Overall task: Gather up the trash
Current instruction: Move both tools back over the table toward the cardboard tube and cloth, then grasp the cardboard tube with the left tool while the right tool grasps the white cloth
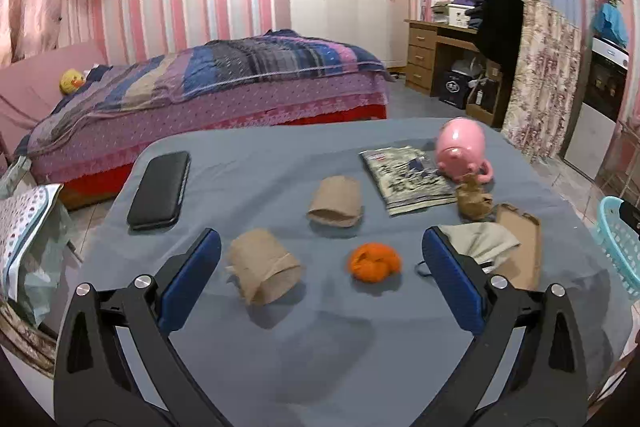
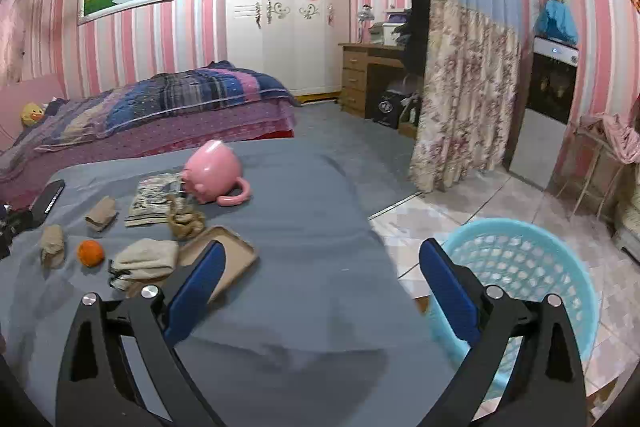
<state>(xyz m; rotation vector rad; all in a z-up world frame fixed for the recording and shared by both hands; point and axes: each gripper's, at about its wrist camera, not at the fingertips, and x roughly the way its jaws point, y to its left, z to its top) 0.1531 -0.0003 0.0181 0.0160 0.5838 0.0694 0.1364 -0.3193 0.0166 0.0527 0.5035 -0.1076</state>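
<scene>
Left tool (image 1: 320,267) agape, orange peel (image 1: 374,261) between

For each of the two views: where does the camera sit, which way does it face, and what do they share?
Left wrist: behind the open left gripper, facing the table's trash, orange peel between its fingers.
Right wrist: behind the open right gripper, facing the table's edge and blue basket.
Shared: pink mug, peel, bed.
</scene>
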